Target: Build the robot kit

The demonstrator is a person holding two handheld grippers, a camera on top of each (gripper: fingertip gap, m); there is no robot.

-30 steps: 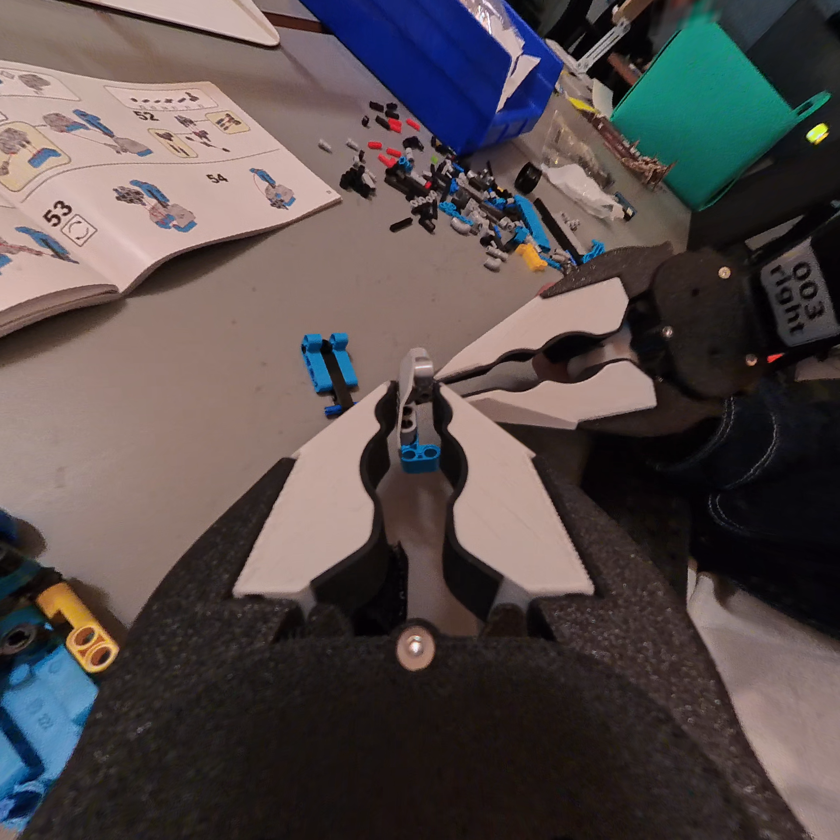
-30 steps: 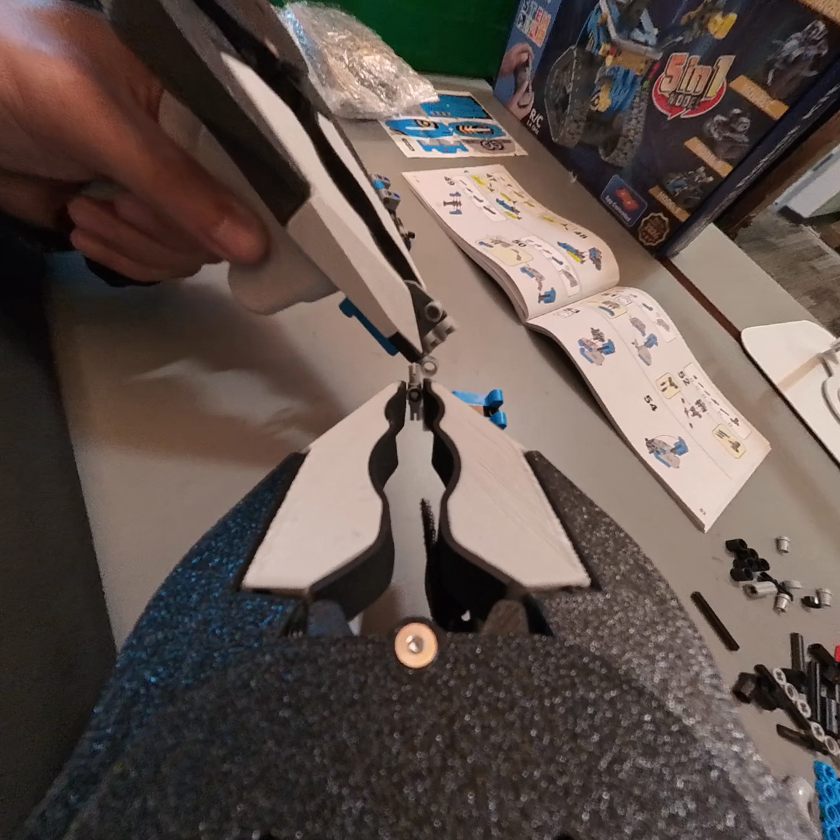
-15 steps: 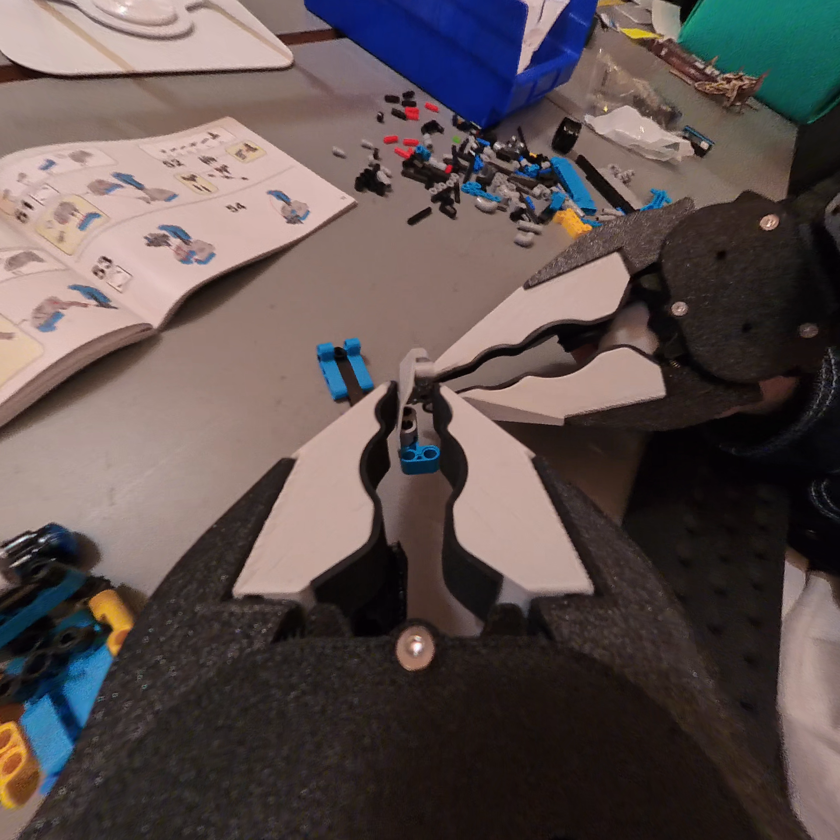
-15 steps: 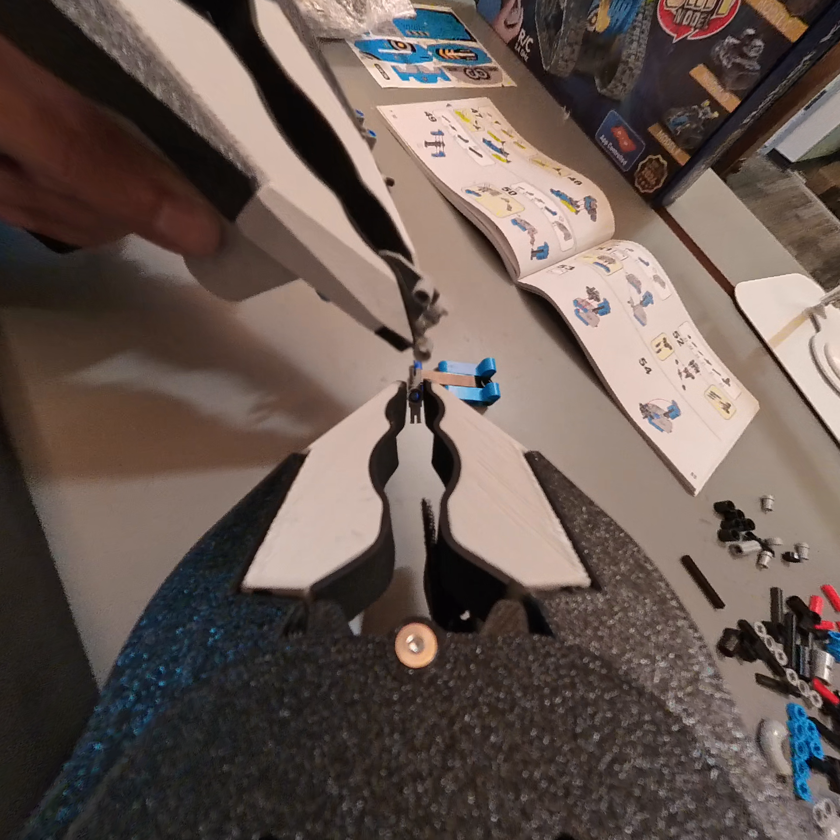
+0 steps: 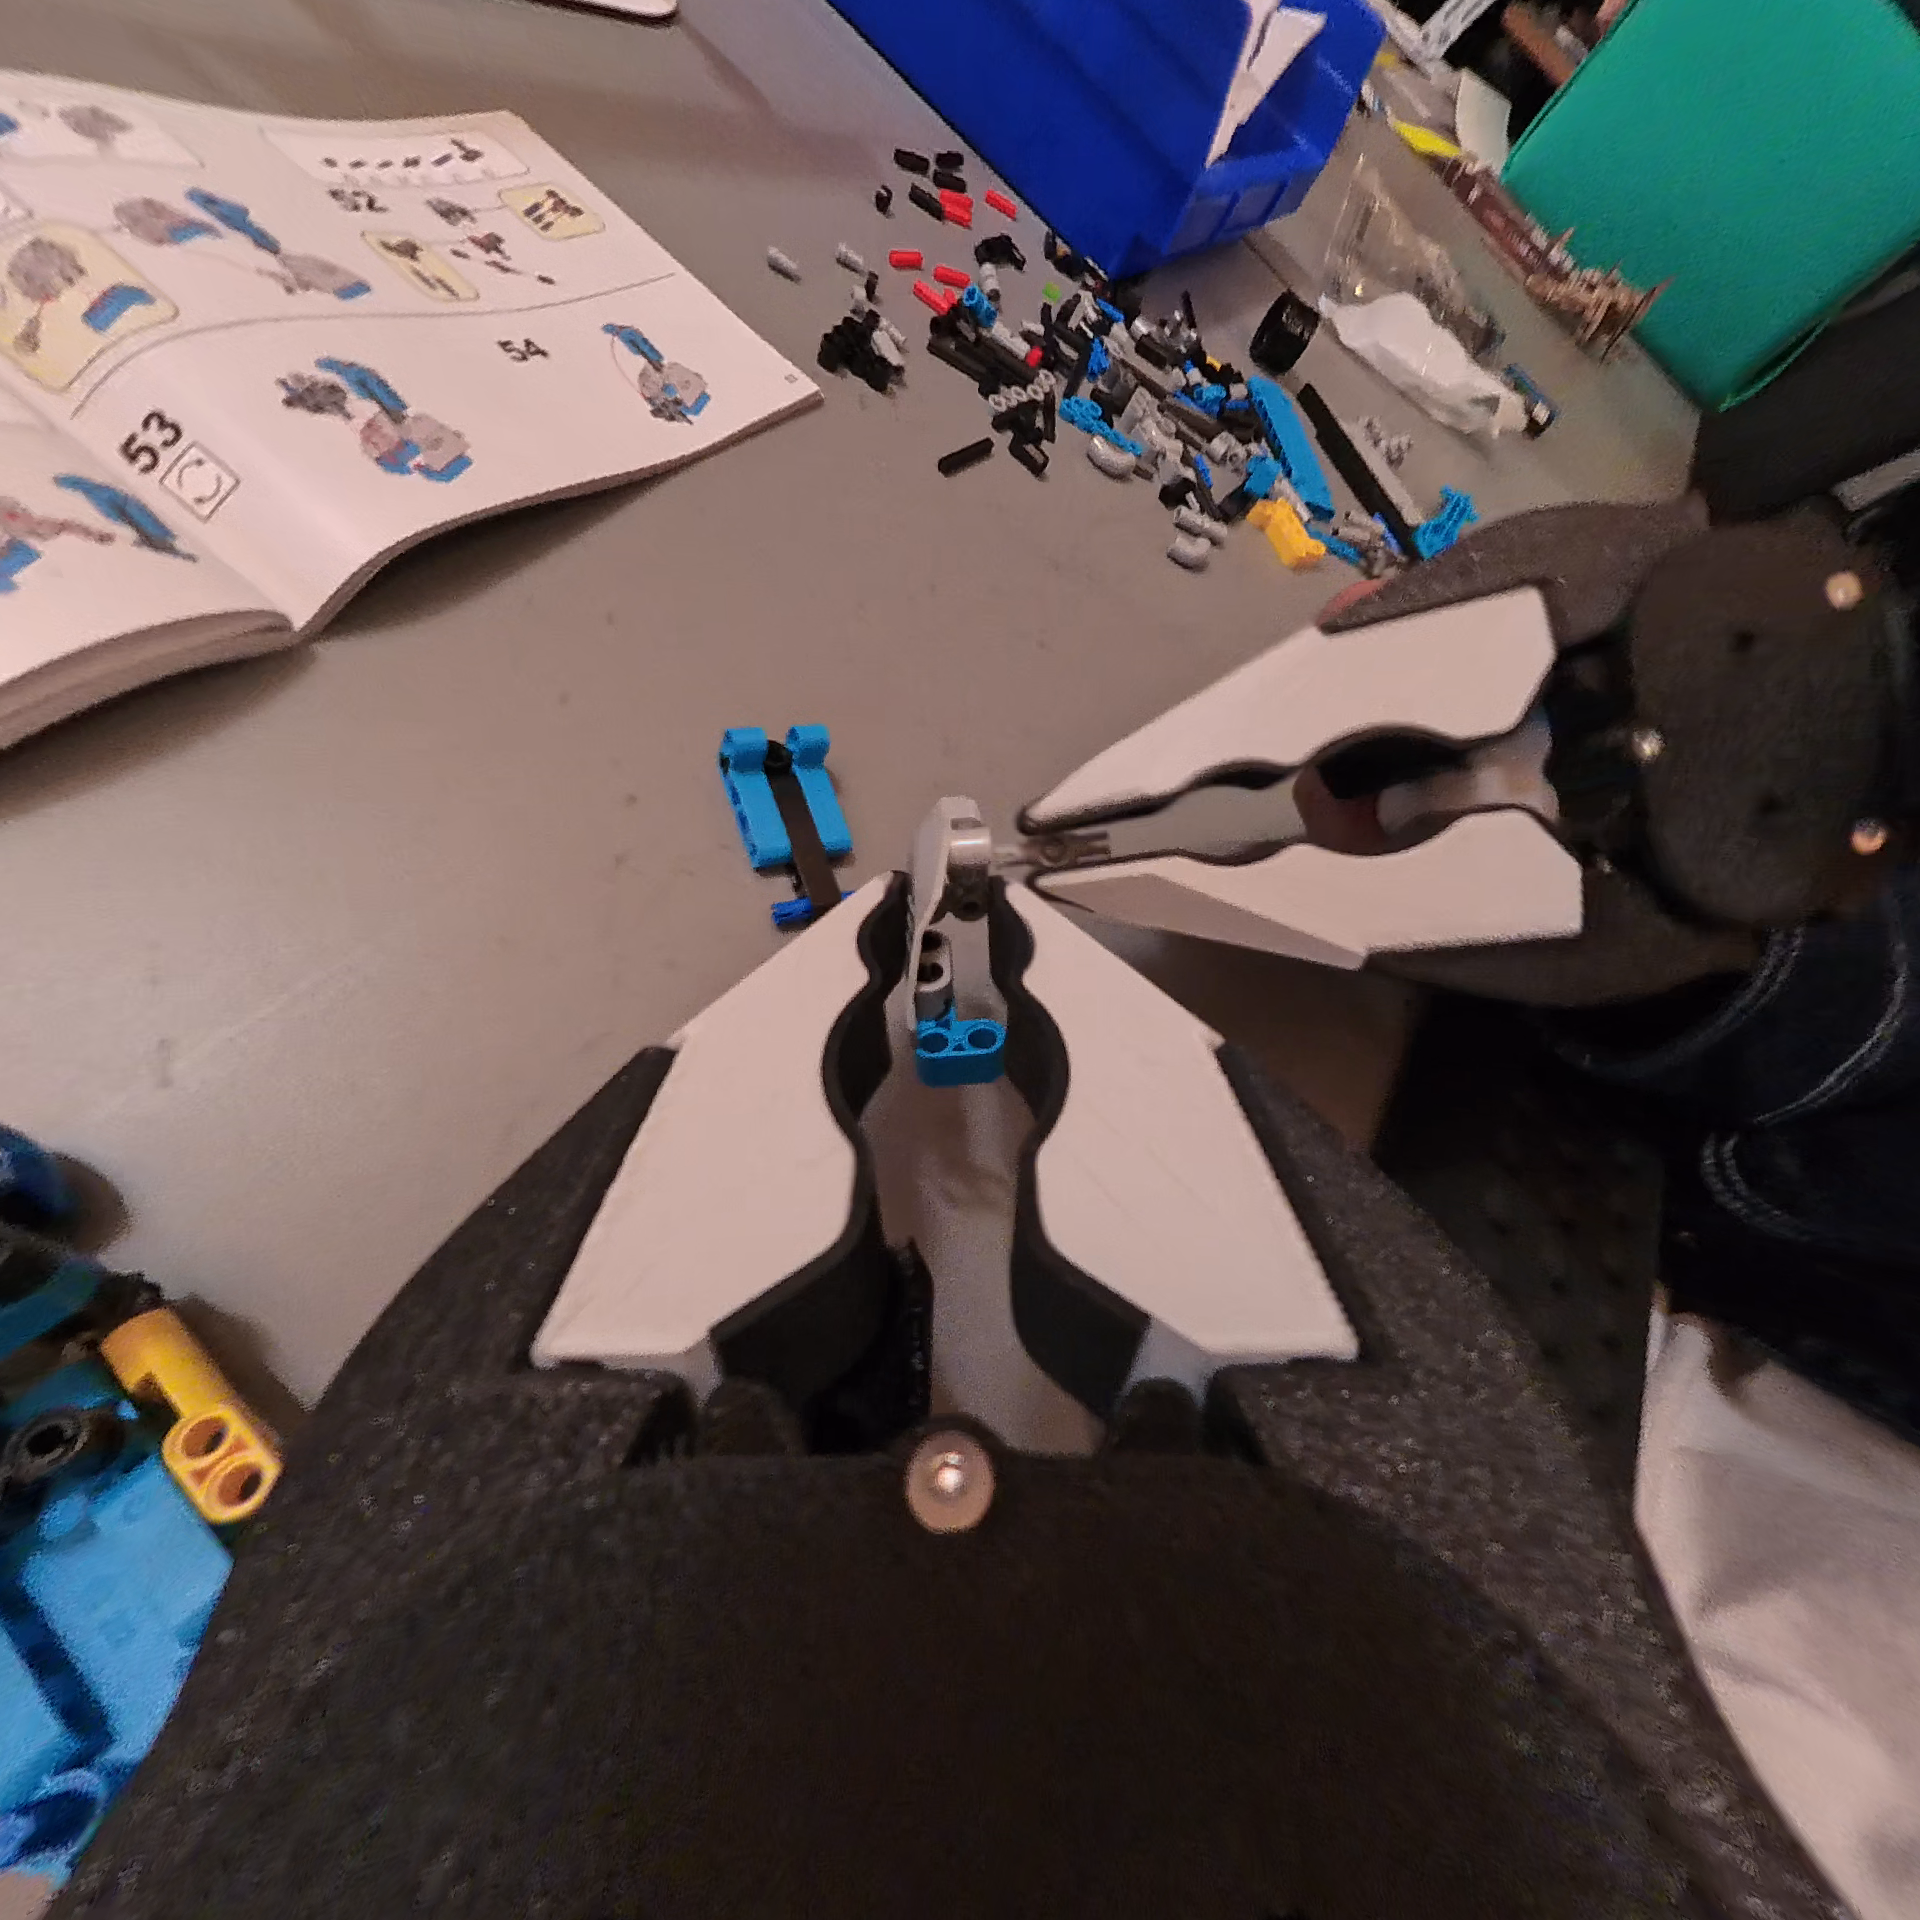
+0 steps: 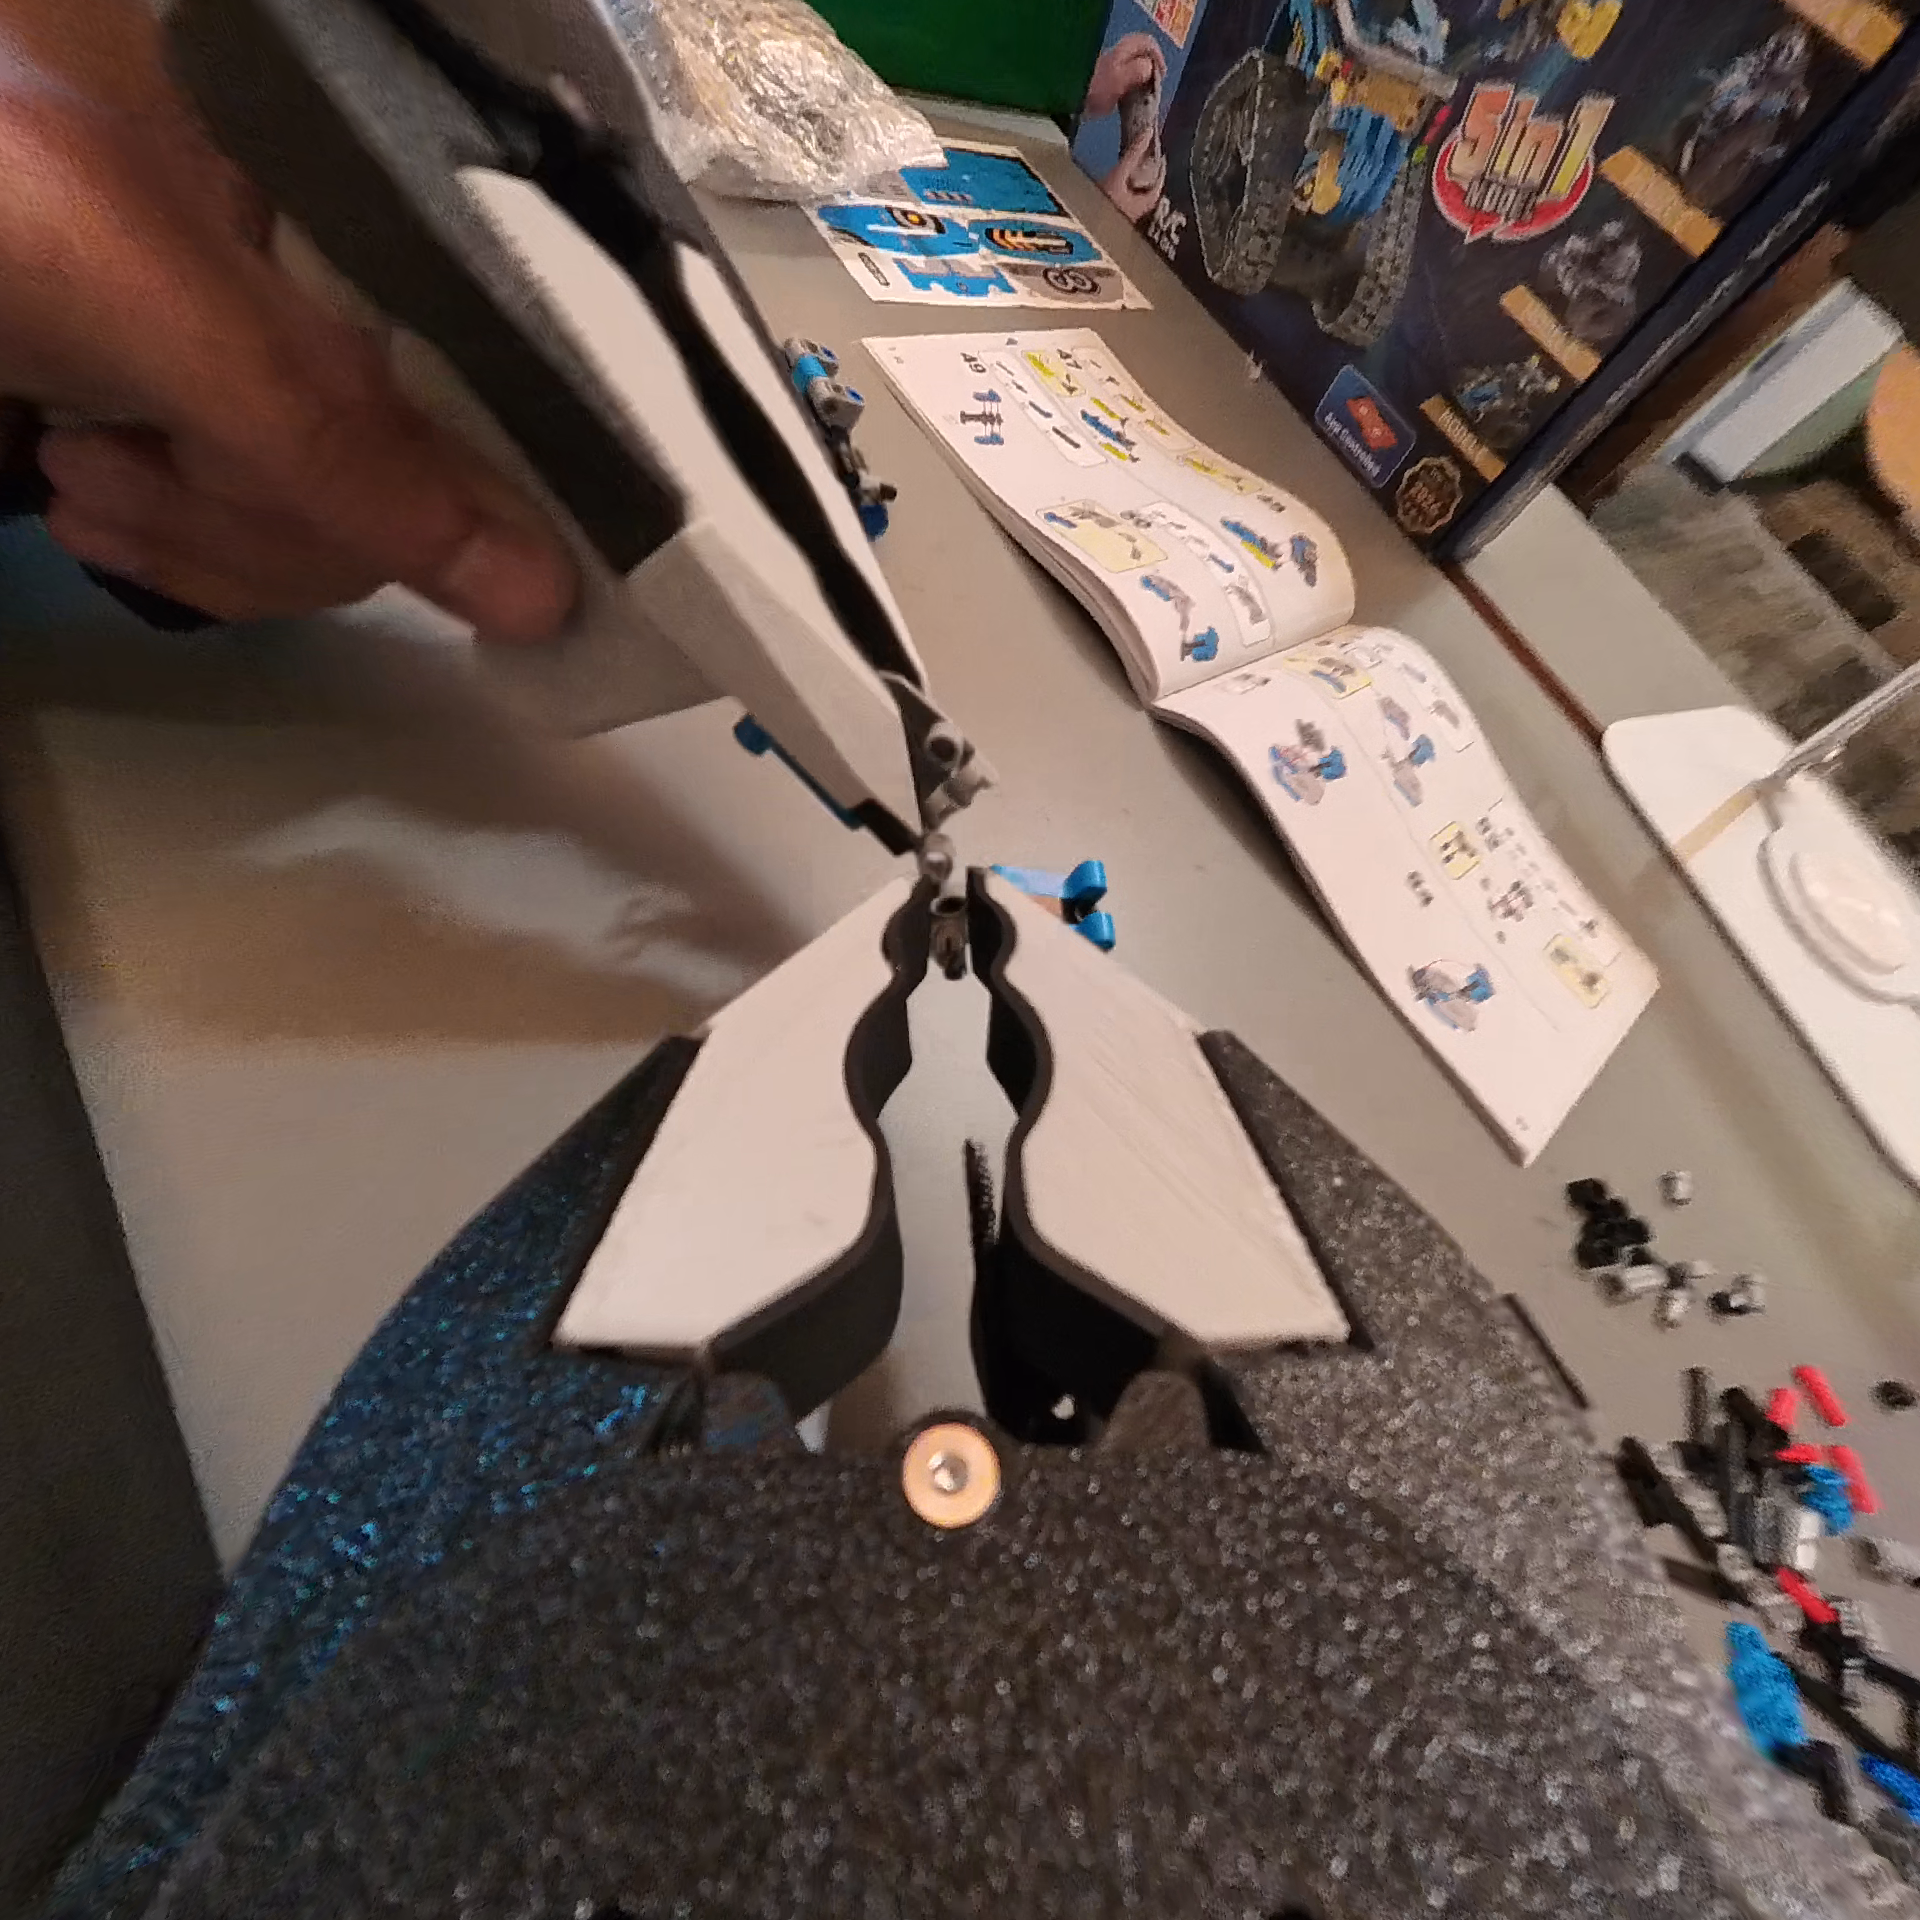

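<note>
A: Right, left wrist view first — your left gripper (image 5: 951,883) is clamped on a small grey-and-blue brick assembly (image 5: 948,961), grey beam up, blue connector at the bottom, held above the grey table (image 5: 468,935).
B: And the right one?
A: Your right gripper (image 5: 1023,852) comes in from the right, tips pinched on a thin dark pin (image 5: 1049,852) whose end sits at the grey top of the assembly. Touching or just short, can't tell.
B: Table?
A: Blue two-piece part (image 5: 784,795) lies just beyond the tips, open instruction booklet (image 5: 364,343) far left, loose parts pile (image 5: 1122,405) by the blue bin (image 5: 1091,114).
B: Right wrist view?
A: Same meeting from the other side — pin (image 6: 951,920) is nipped between your right gripper's (image 6: 945,914) fingertips, left gripper (image 6: 925,821) angled down with the assembly (image 6: 951,769) right over it. A hand (image 6: 239,416) grips the left tool.
B: Seated?
A: Doesn't look so; most of the pin shows outside the hole. Partly built blue model (image 5: 73,1507) waits at lower left.
</note>
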